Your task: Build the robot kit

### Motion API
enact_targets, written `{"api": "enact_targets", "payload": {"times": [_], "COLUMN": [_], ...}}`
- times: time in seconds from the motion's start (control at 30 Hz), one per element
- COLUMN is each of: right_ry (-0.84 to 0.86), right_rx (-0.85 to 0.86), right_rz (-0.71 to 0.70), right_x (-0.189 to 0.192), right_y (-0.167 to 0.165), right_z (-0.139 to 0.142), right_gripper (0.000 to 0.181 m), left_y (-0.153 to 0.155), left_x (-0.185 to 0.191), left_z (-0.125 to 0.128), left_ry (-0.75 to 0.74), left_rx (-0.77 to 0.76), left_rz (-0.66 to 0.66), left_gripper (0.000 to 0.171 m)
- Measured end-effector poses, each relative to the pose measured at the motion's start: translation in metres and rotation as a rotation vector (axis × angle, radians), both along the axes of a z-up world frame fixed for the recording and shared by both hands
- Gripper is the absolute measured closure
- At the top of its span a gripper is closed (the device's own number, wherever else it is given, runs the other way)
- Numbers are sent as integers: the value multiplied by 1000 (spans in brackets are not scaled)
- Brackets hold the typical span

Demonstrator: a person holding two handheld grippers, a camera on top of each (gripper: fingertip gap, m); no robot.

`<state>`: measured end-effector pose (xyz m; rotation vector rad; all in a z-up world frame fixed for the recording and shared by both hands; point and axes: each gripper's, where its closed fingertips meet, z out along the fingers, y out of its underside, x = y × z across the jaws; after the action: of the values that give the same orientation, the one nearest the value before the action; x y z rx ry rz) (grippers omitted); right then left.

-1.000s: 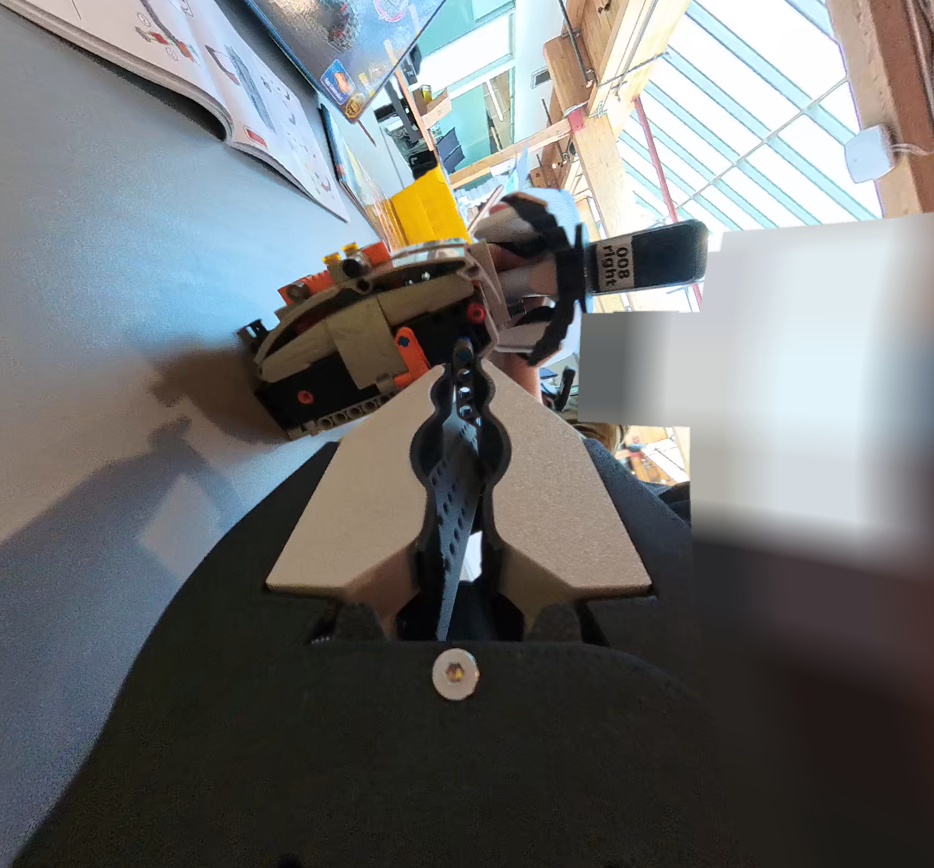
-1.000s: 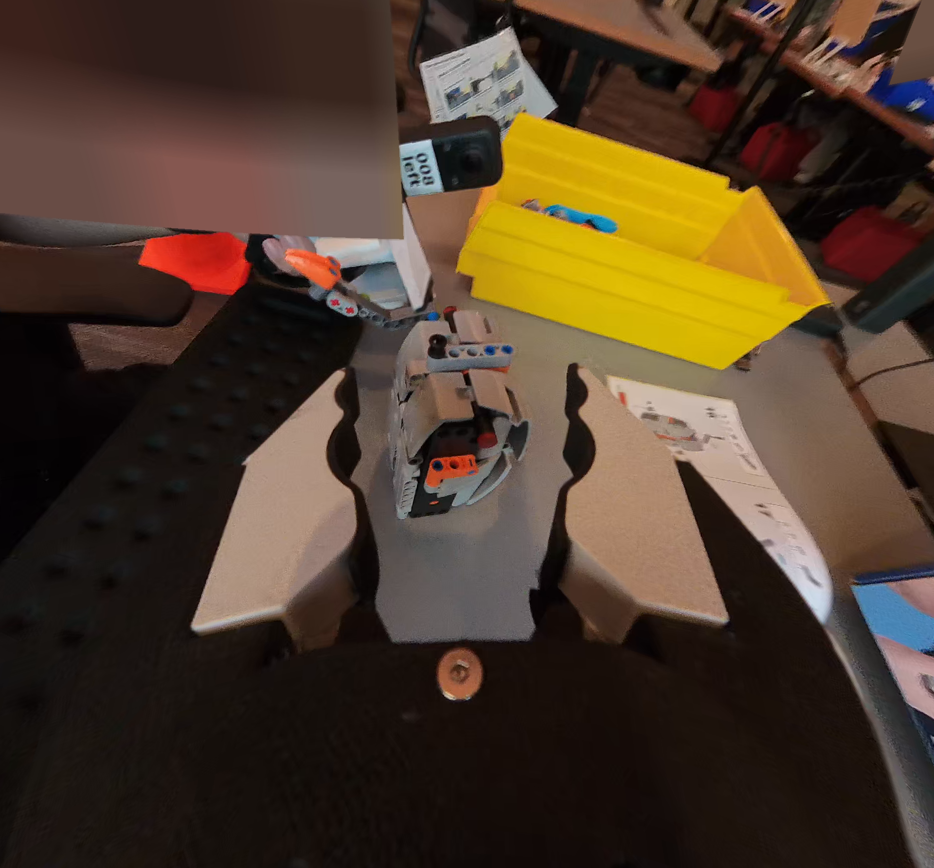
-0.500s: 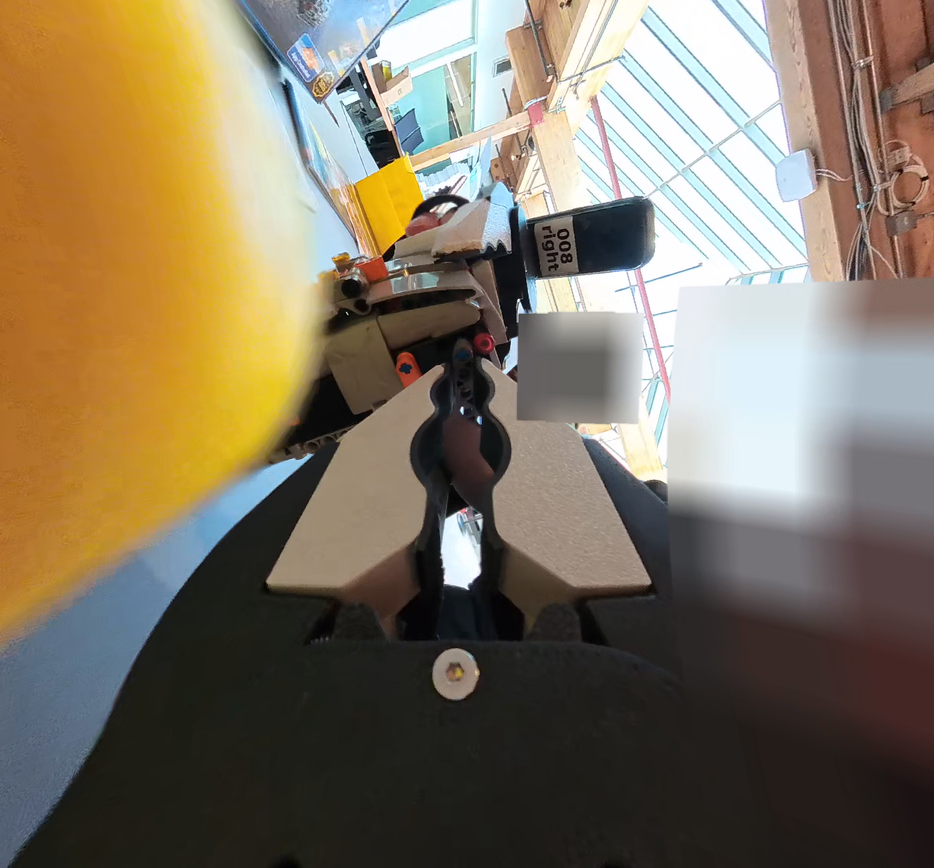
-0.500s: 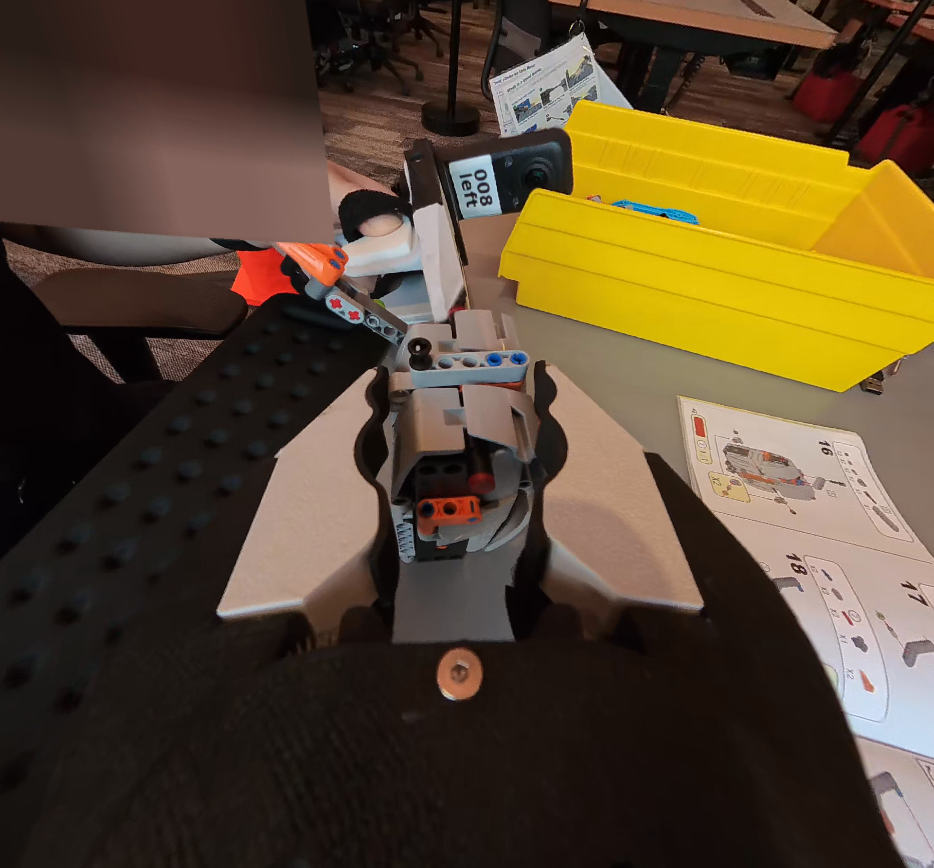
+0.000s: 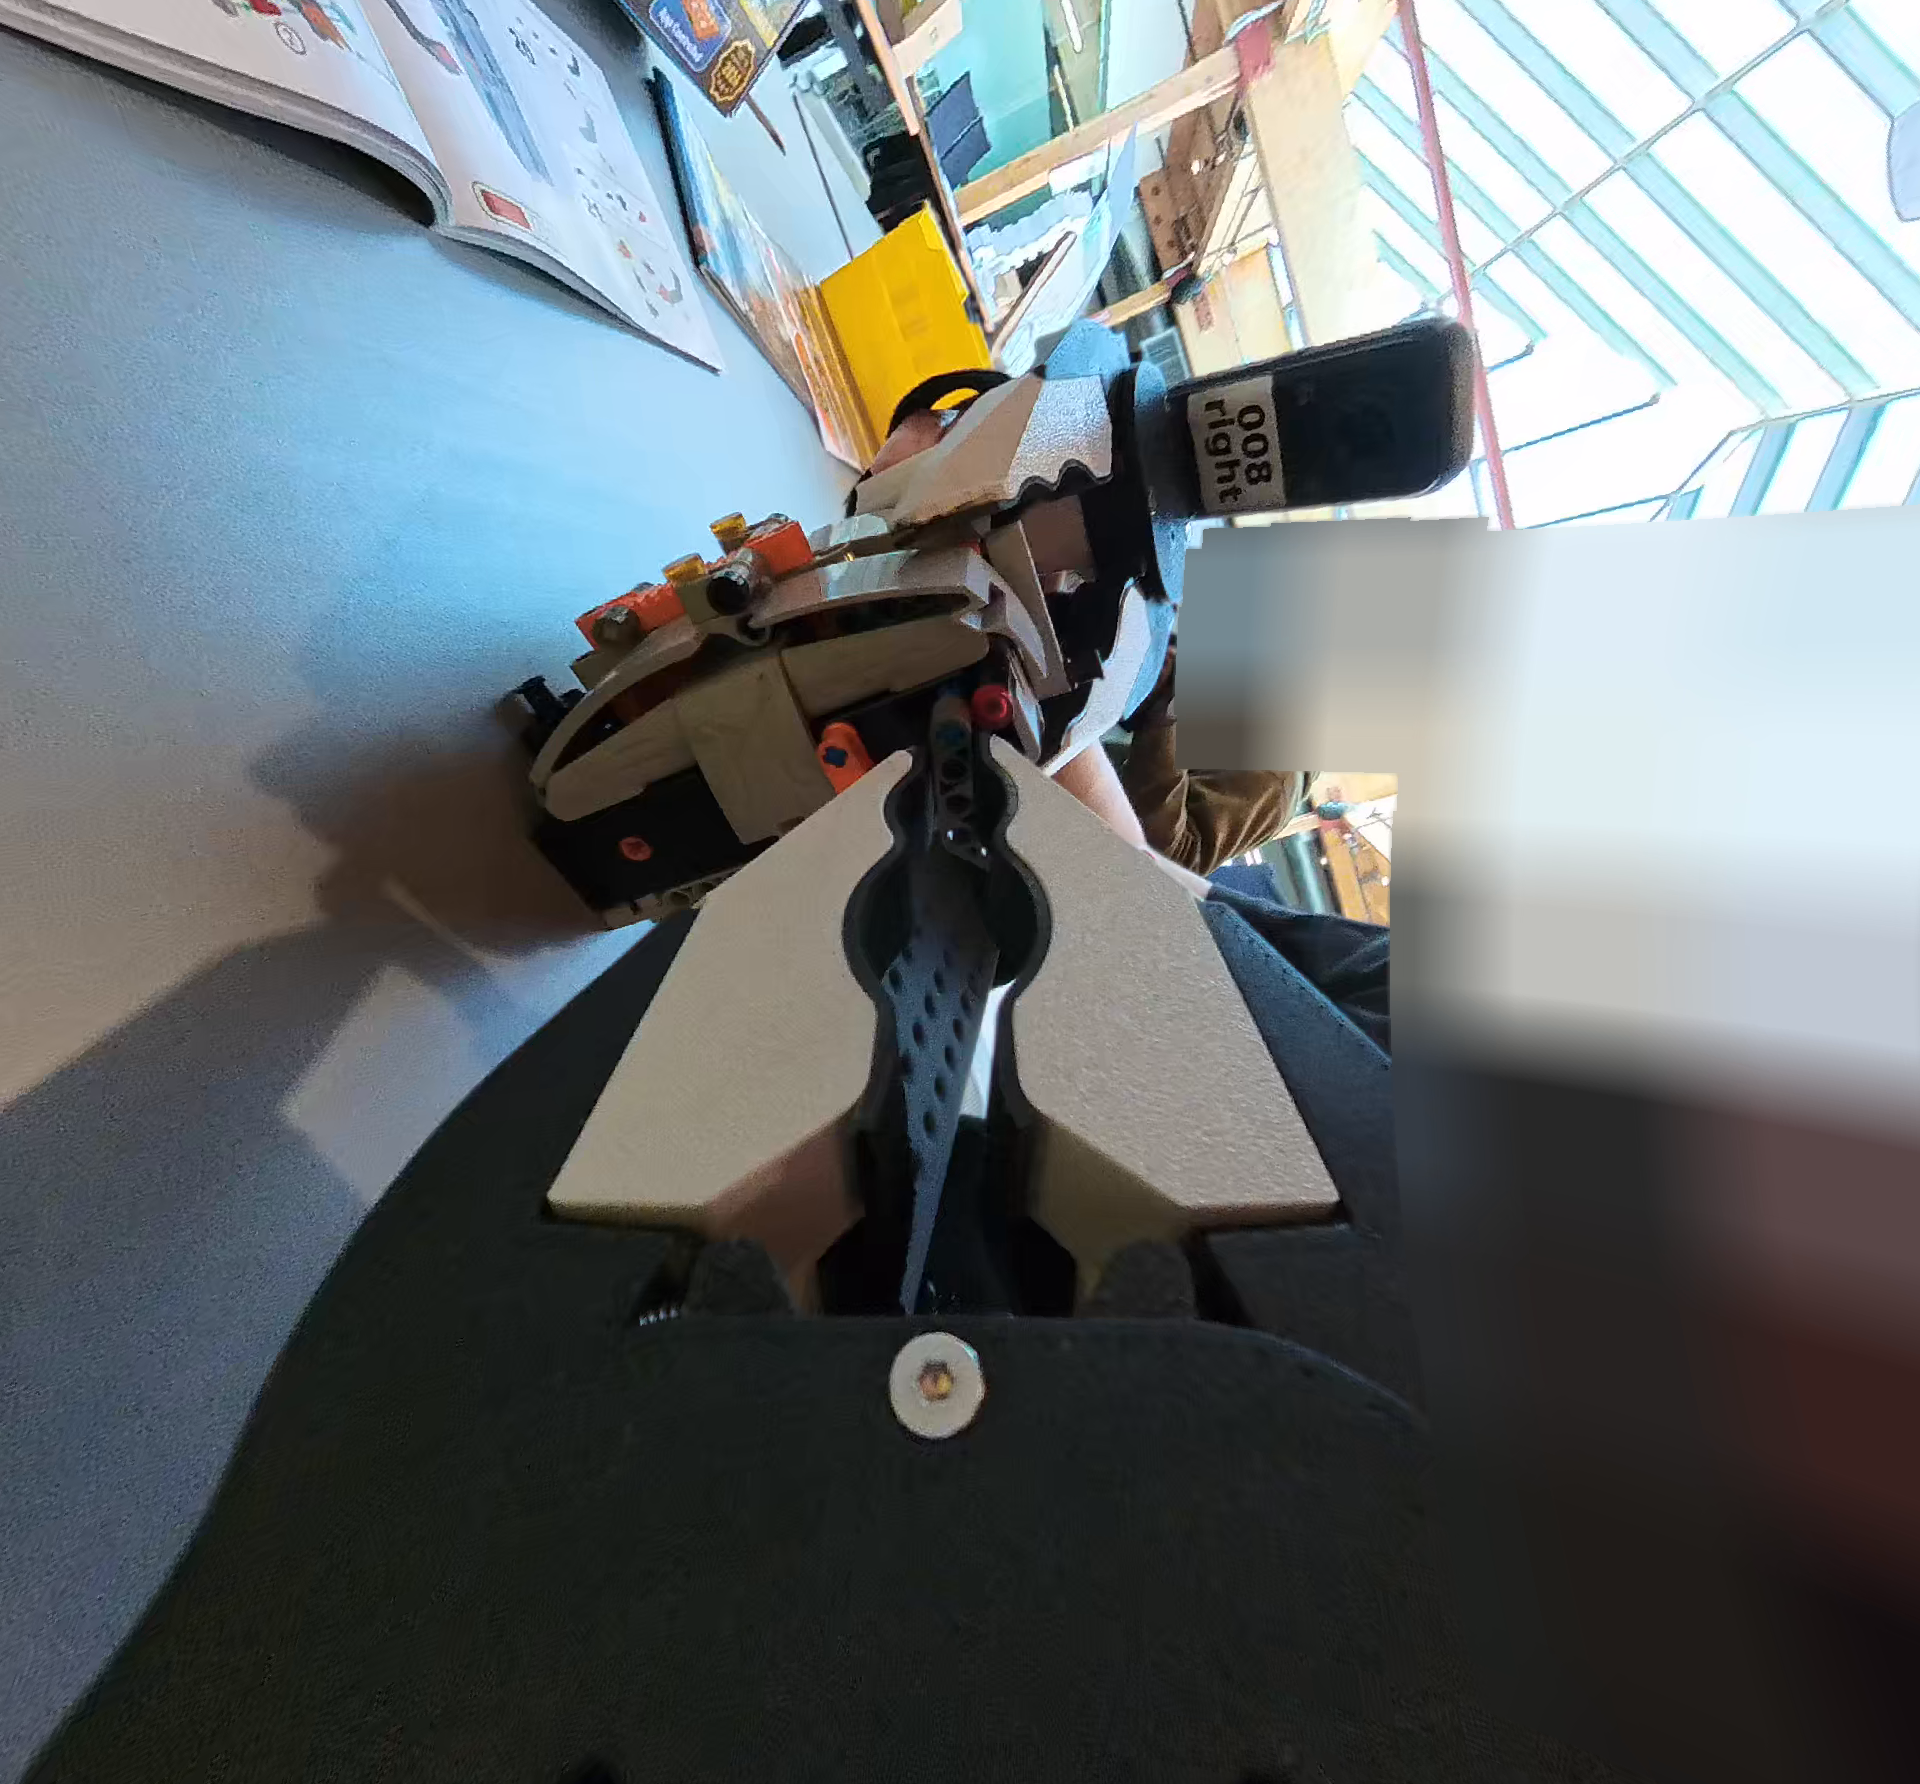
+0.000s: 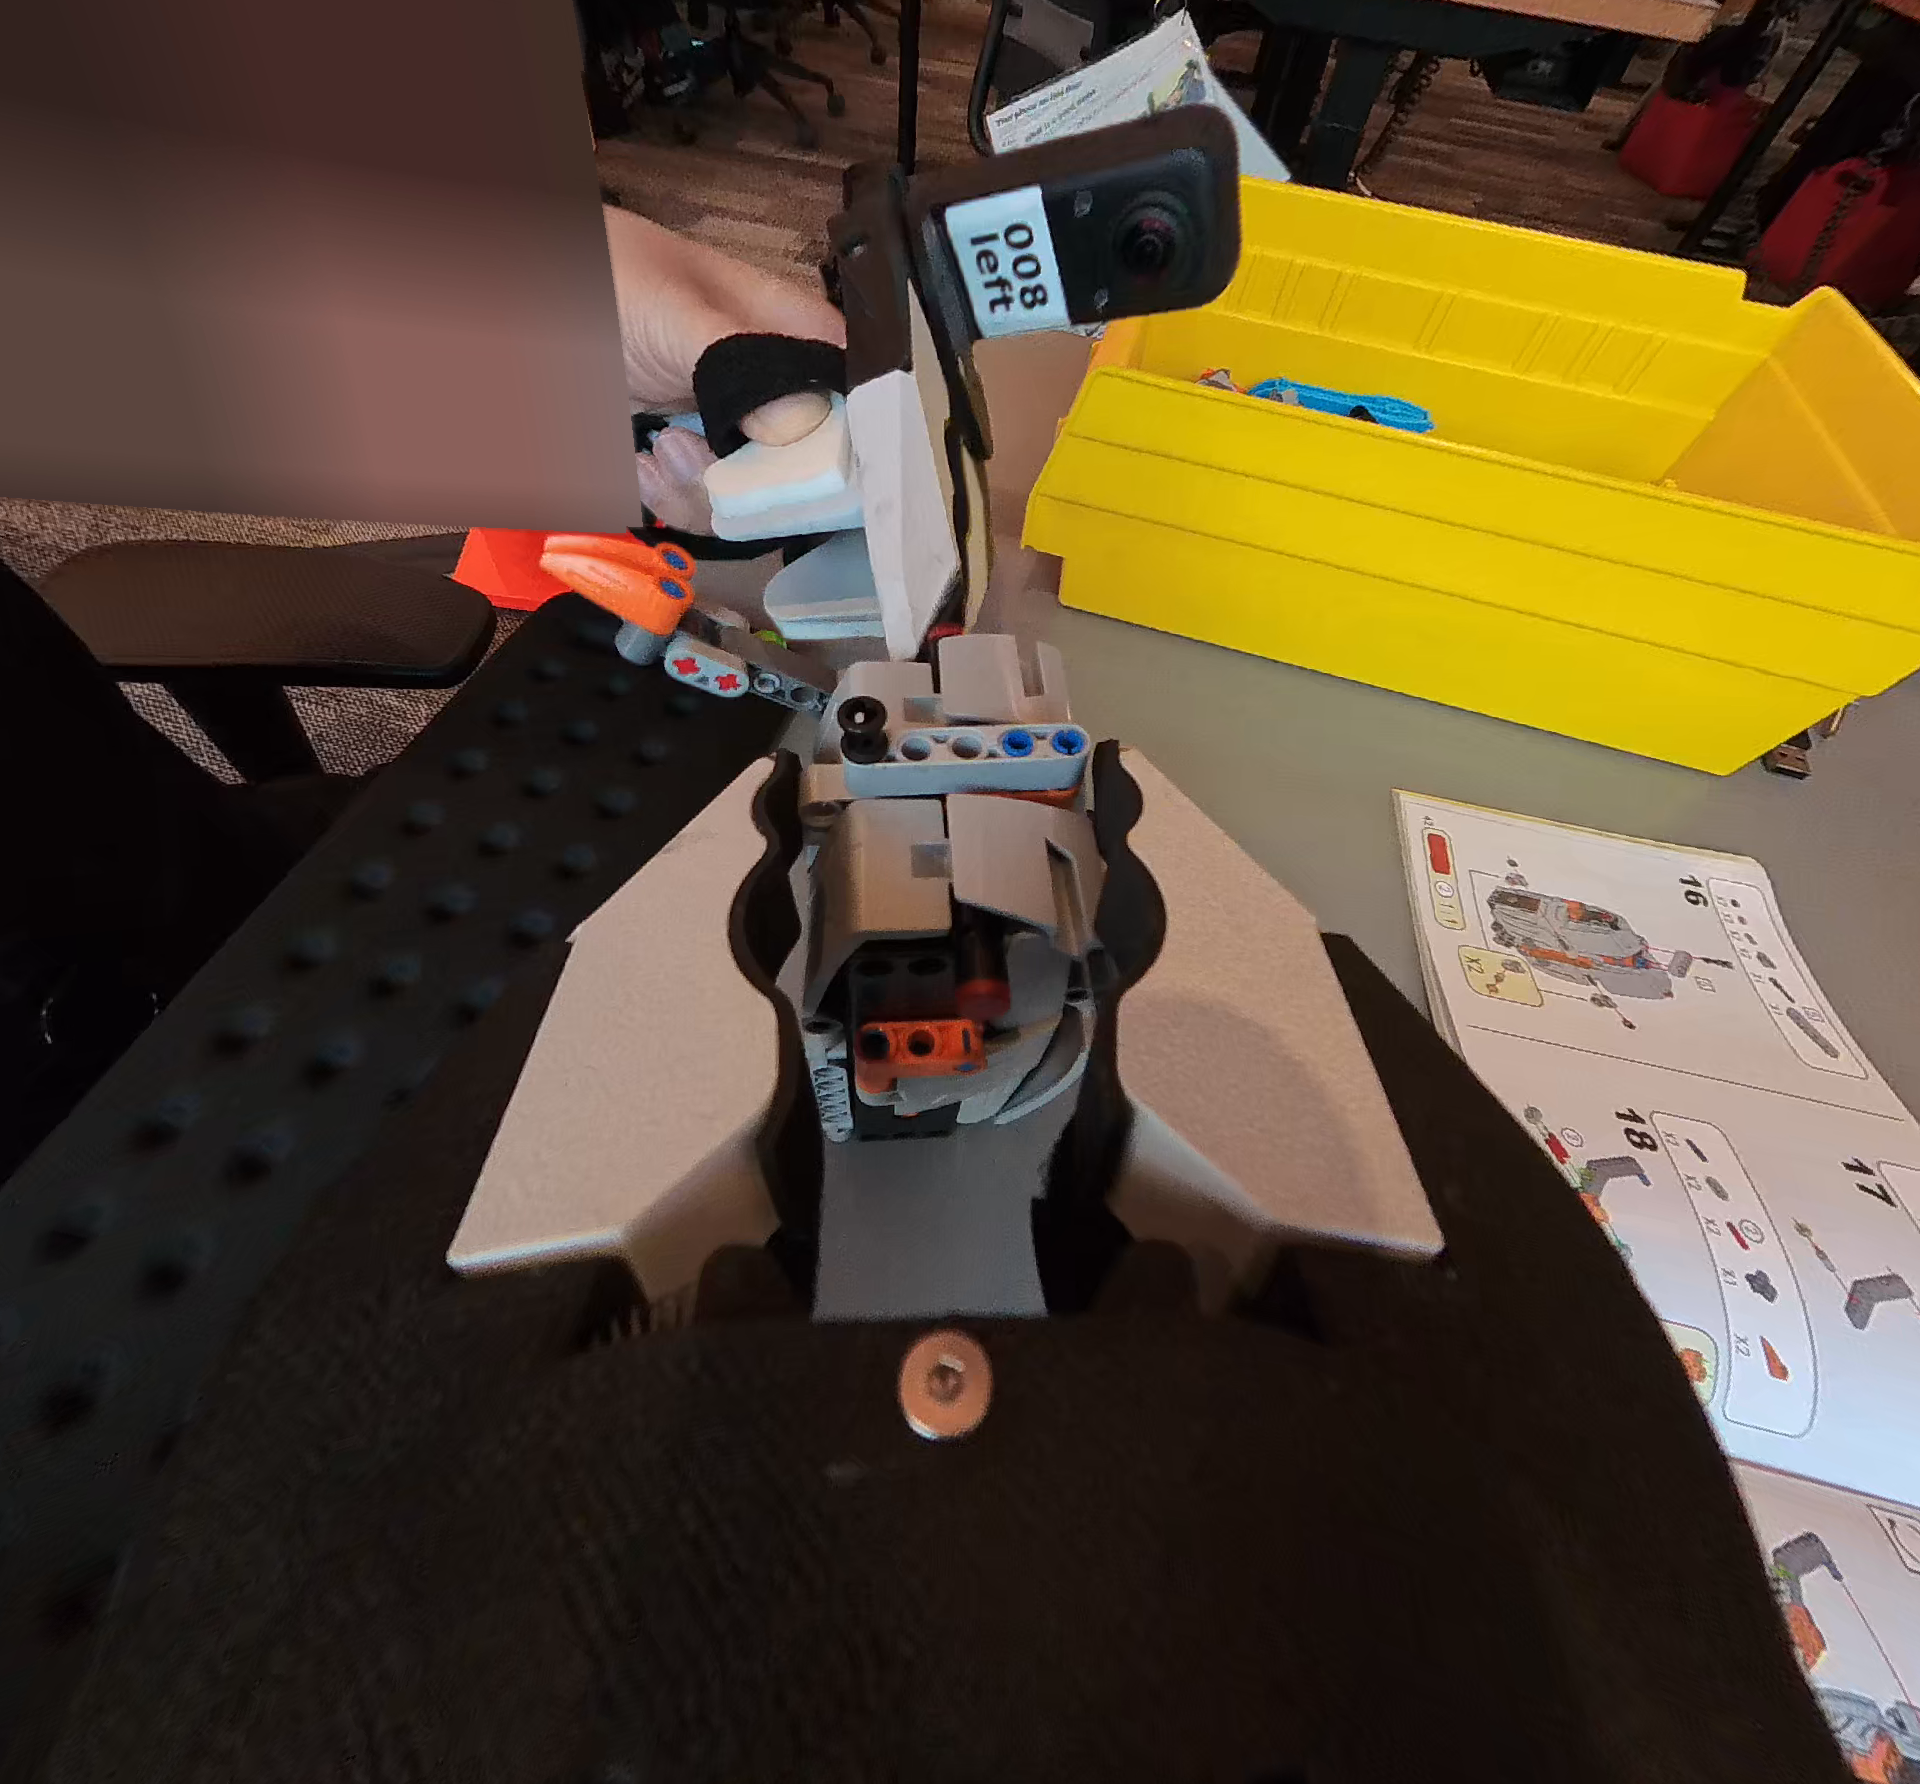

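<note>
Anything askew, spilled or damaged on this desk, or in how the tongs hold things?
Nothing spilled or broken. The brick model sits on its end between the right tongs, not flat on the grey table. The left tongs are shut on a thin dark beam at its edge. Instruction booklet lies flat.

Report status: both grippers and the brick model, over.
Right gripper shut on brick model standing on grey table. Left gripper shut on thin beam at model's edge. Yellow bin behind, clear.

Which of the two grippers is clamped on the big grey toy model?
The right gripper grips the grey model; the left gripper pinches only a thin beam.
</note>
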<state>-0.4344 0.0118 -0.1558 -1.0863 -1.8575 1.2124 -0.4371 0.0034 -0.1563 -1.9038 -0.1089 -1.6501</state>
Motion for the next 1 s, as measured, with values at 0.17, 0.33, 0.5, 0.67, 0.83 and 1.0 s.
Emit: {"api": "enact_targets", "payload": {"times": [0.17, 0.33, 0.5, 0.67, 0.83, 1.0], "right_ry": [-11, 0, -8, -11, -9, -15], "right_rx": [7, -6, 10, 4, -4, -5], "right_rz": [5, 21, 29, 41, 51, 50], "right_x": [0, 1, 2, 2, 3, 3], "right_y": [-1, -4, -6, -9, -10, -10], "right_z": [0, 0, 0, 0, 0, 0], "right_gripper": [124, 125, 125, 126, 126, 125], "left_y": [-1, -3, -5, -7, -8, -7], "left_x": [1, 2, 2, 4, 5, 4], "left_z": [0, -1, -1, -2, -3, -3], "left_ry": [68, 112, 131, 237, 290, 266], "left_rx": [8, 0, -10, 33, 125, 171], "left_rz": [-45, -113, -170, -225, -239, -223], "left_gripper": [167, 166, 166, 166, 166, 166]}}
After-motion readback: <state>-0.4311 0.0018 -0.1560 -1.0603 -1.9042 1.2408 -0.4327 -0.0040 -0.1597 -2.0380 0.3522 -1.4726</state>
